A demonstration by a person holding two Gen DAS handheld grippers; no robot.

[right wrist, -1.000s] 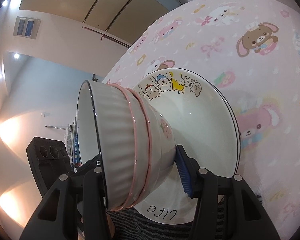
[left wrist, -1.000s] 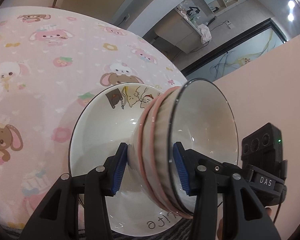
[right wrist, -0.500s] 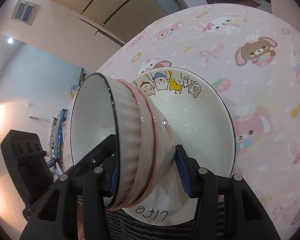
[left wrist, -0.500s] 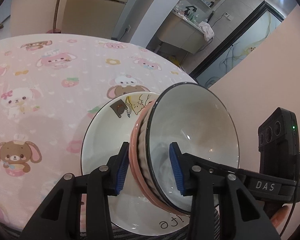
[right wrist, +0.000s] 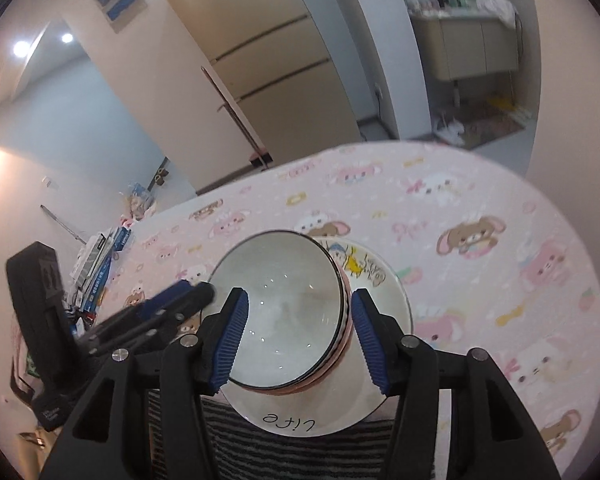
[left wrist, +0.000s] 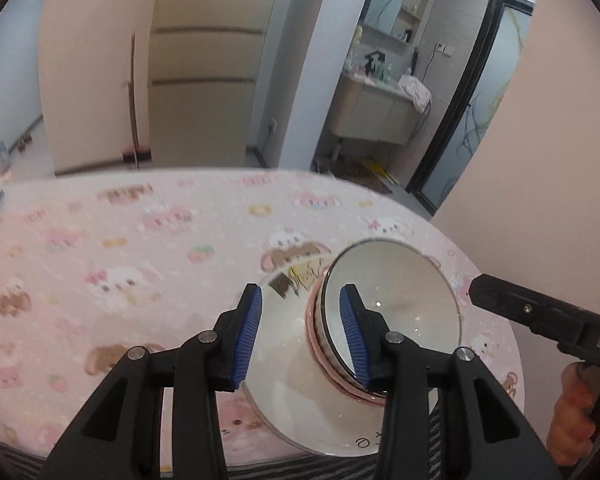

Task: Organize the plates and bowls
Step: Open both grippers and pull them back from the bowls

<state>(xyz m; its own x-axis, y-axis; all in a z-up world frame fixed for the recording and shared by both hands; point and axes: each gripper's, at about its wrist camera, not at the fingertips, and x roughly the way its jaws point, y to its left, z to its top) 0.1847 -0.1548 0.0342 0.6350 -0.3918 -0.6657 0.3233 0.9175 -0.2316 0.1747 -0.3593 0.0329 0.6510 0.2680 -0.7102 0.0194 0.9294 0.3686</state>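
Observation:
A stack of nested bowls, white ribbed on top with pink-rimmed ones below (left wrist: pixel 392 300) (right wrist: pixel 280 312), stands on a white cartoon-cat plate (left wrist: pixel 284 356) (right wrist: pixel 376 280) marked "Life". The plate lies near the front edge of the pink table. My left gripper (left wrist: pixel 298 334) is open and pulled back, its pads clear of the bowls. My right gripper (right wrist: pixel 298 340) is open, its pads either side of the stack, apart from it. Each gripper shows in the other's view: the right (left wrist: pixel 540 316), the left (right wrist: pixel 160 312).
A pink cartoon-print tablecloth (left wrist: pixel 120 260) (right wrist: pixel 500 260) covers the round table. A grey striped mat (right wrist: pixel 300 448) lies under the plate's near edge. Books and clutter (right wrist: pixel 96 264) lie on the floor left of the table. A wall (left wrist: pixel 560 160) stands close on the right.
Both grippers have let go of the bowl stack and drawn back and up. The stack, held tilted before, now stands upright on the plate.

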